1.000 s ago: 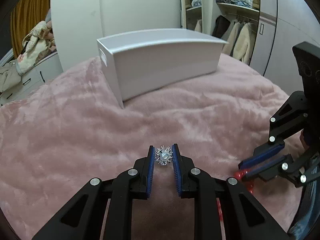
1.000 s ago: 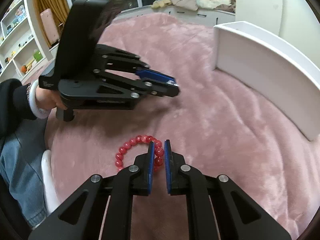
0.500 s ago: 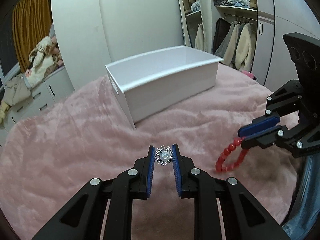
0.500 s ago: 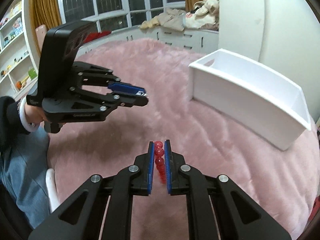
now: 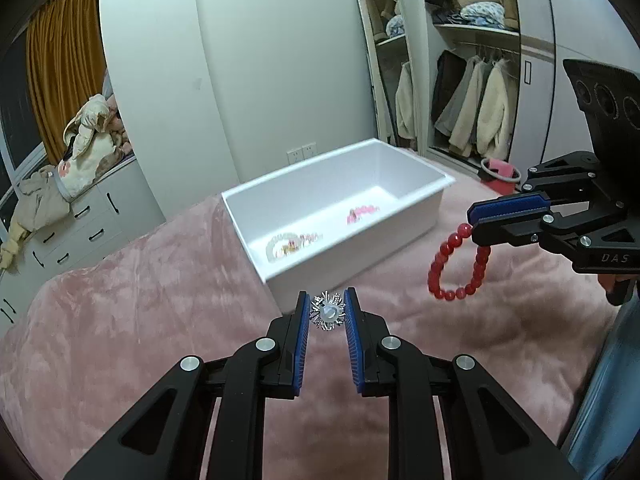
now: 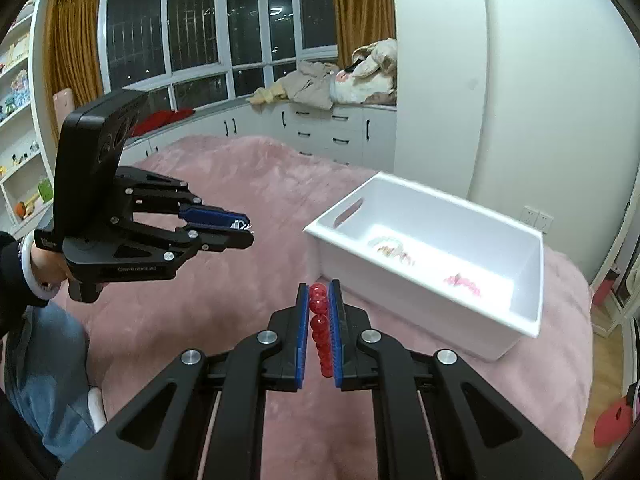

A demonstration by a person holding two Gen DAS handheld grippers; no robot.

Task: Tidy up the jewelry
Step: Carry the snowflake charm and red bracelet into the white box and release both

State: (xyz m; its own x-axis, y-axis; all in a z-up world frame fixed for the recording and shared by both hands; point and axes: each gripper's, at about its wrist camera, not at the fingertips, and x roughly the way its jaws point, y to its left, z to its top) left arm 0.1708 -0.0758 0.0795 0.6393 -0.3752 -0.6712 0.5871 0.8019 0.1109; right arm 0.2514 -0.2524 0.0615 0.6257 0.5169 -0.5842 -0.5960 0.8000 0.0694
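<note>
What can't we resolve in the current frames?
- Jewelry in the white bin: motion-blurred and small in both wrist views; piece types unclear.
- Red bead bracelet: right wrist view, mostly hidden between the pads.
- Silver spiky piece: too small to identify; barely visible in the right wrist view.

the bead bracelet is glossy translucent red, the spiky brooch silver with a pale stone at its centre, and both grippers are matte black with blue ribbed pads. the storage bin at 12 o'clock is plain white, holding a pale whitish bracelet and a pink piece. the fuzzy blanket is dusty pink, and the curtains at 11 o'clock mustard gold.
</note>
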